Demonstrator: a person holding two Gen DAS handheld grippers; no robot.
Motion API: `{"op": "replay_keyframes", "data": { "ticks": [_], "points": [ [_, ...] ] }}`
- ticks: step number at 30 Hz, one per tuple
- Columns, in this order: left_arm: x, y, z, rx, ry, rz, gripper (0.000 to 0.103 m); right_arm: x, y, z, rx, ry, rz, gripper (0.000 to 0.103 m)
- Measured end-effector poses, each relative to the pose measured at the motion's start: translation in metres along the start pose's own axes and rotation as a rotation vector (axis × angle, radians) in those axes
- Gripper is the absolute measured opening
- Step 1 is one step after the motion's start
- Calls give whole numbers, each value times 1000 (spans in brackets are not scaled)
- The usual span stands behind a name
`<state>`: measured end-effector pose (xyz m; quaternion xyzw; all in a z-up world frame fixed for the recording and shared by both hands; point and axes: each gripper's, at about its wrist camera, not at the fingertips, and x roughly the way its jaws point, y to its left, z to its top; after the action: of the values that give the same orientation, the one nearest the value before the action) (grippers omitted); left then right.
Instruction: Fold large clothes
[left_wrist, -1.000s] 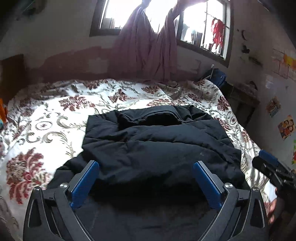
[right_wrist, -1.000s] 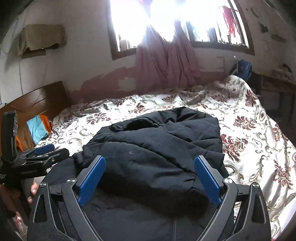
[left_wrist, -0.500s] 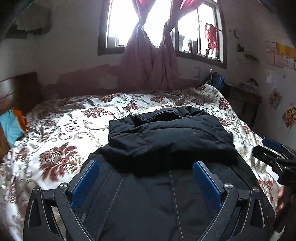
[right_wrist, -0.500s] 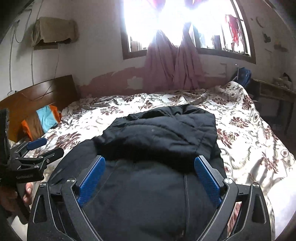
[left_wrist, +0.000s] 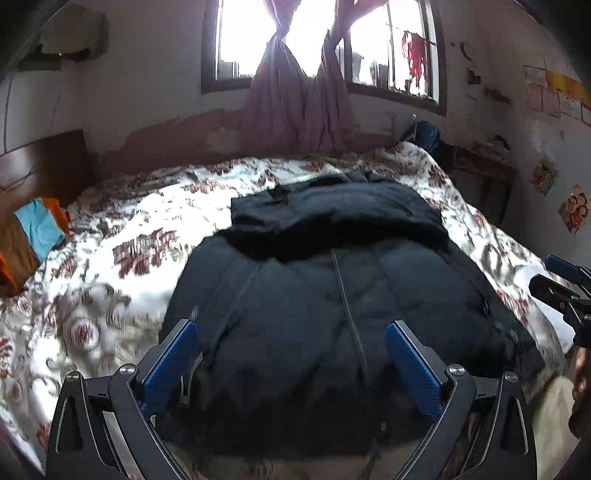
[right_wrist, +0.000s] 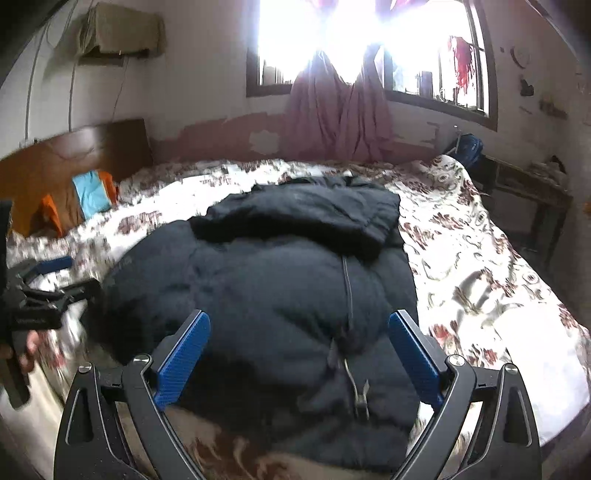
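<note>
Black puffer jacket (left_wrist: 332, 306) lying front-up in the middle of the floral bedspread (left_wrist: 110, 295), zipper (right_wrist: 347, 280) running down the centre, collar end toward the window (left_wrist: 321, 44). Upper part already doubled over into a thick band (left_wrist: 332, 218) across the chest; lower body and hem not yet folded, hanging close to the near edge of the bed. Compared with a second ago, much more of the jacket in sight: both cameras pulled back and up from the fabric, the near hem now showing below the blue pads, background smeared by motion. Left gripper (left_wrist: 291, 365) spread wide, nothing between its fingers, hovering above the hem. Right gripper (right_wrist: 299, 363) likewise spread wide and empty, above the zipper pull (right_wrist: 360, 391). Each gripper visible at the edge of the other's view, well apart across the jacket. Likely meaning: one fold finished and released, retreat made to line up a grasp on the hem for the next fold upward. Beyond, wooden headboard (right_wrist: 74, 155) with an orange and blue cloth (right_wrist: 88, 192), tied pink curtains (right_wrist: 336, 125), blue bag (right_wrist: 467, 147) by the wall.
</note>
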<state>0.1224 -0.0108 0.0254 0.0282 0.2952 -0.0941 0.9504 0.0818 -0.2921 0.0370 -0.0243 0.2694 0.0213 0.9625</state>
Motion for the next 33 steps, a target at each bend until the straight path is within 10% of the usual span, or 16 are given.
{"op": "replay_keyframes", "data": {
  "ticks": [18, 33],
  "points": [
    [16, 9, -92, 165, 186, 104, 102, 39, 40, -66, -306, 286, -150, 95],
    [35, 6, -117, 149, 163, 194, 102, 49, 76, -69, -489, 125, -359, 100]
  ]
}}
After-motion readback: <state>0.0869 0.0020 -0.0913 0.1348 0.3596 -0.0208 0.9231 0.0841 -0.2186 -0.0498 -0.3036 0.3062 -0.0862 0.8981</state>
